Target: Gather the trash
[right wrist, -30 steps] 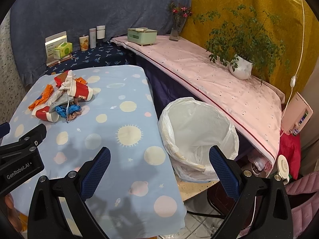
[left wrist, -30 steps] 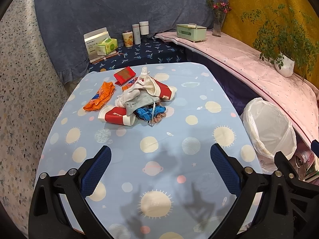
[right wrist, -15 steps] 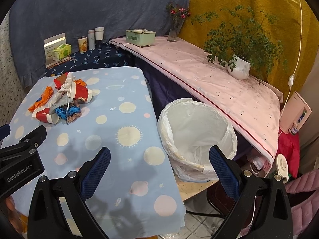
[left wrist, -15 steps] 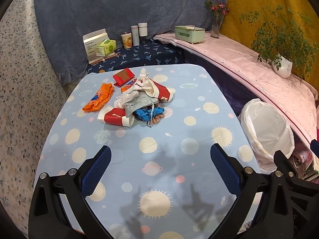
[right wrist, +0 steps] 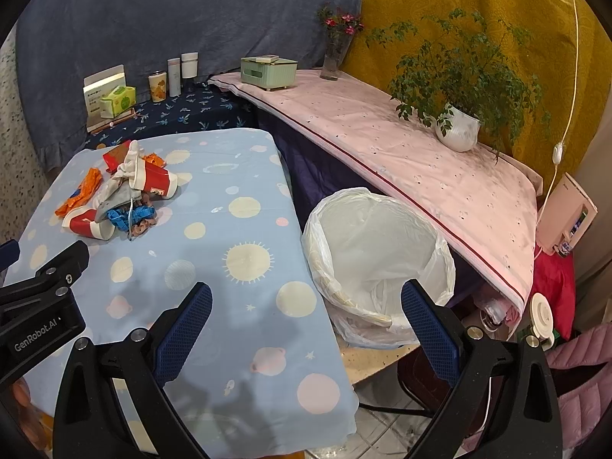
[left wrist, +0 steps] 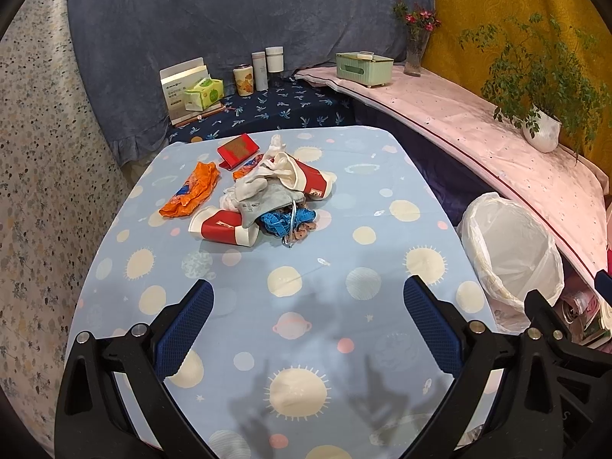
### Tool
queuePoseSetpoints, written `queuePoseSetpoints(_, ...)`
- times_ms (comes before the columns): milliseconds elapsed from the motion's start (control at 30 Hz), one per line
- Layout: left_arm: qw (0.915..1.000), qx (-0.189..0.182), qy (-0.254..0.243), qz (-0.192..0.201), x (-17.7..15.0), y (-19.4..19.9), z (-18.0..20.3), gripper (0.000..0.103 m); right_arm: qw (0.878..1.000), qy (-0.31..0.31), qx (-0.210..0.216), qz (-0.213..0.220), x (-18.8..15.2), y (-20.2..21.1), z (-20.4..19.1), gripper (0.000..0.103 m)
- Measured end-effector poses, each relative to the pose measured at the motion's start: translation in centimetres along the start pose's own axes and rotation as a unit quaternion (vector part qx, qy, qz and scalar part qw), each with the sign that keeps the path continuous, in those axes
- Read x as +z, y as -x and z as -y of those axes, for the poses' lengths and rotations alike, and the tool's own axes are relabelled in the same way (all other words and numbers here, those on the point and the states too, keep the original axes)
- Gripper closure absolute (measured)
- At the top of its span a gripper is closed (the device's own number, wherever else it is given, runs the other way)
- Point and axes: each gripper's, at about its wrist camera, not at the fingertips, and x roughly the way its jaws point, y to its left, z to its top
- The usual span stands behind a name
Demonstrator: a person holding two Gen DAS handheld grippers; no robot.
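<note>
A pile of trash [left wrist: 264, 199] lies on the far half of the blue planet-print table [left wrist: 306, 287]: two red-and-white paper cups [left wrist: 223, 226], an orange wrapper [left wrist: 191, 189], a grey cloth, blue scraps and a red packet [left wrist: 238, 150]. The pile also shows in the right wrist view [right wrist: 122, 195]. A bin lined with a white bag [right wrist: 376, 252] stands off the table's right edge, also in the left wrist view [left wrist: 508, 252]. My left gripper [left wrist: 306, 310] is open and empty over the near table. My right gripper [right wrist: 306, 313] is open and empty over the table's right edge by the bin.
A pink-covered ledge [right wrist: 401, 153] runs along the right with a potted plant [right wrist: 459, 126], a green box [right wrist: 269, 72] and a flower vase [right wrist: 332, 61]. A dark shelf behind the table holds a tissue pack [left wrist: 202, 93] and cups [left wrist: 244, 80].
Both views have shifted slightly; the trash pile and the bin sit a little nearer the frame centre. Both grippers stay open and empty.
</note>
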Motion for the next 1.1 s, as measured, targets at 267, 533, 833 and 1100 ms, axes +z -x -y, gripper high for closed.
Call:
queuePoseSetpoints(267, 1.0, 0.001, -0.001, 0.002, 0.11, 0.14, 0.06, 0.008, 1.0, 0.001, -0.002, 0.0, 0.12, 0.14, -0.19, 0.008)
queuePoseSetpoints(533, 1.0, 0.002, 0.0, 0.005, 0.0, 0.23, 0.04, 0.008, 1.0, 0.0, -0.003, 0.001, 0.19, 0.19, -0.28, 0.008)
queuePoseSetpoints(833, 1.0, 0.0, 0.001, 0.004, -0.04, 0.13, -0.18, 0.008, 1.0, 0.001, -0.003, 0.002, 0.33, 0.27, -0.43, 0.008)
queuePoseSetpoints(1100, 1.0, 0.0, 0.003, 0.004, 0.01, 0.09, -0.24, 0.008, 1.0, 0.002, -0.003, 0.001, 0.37, 0.26, -0.47, 0.008)
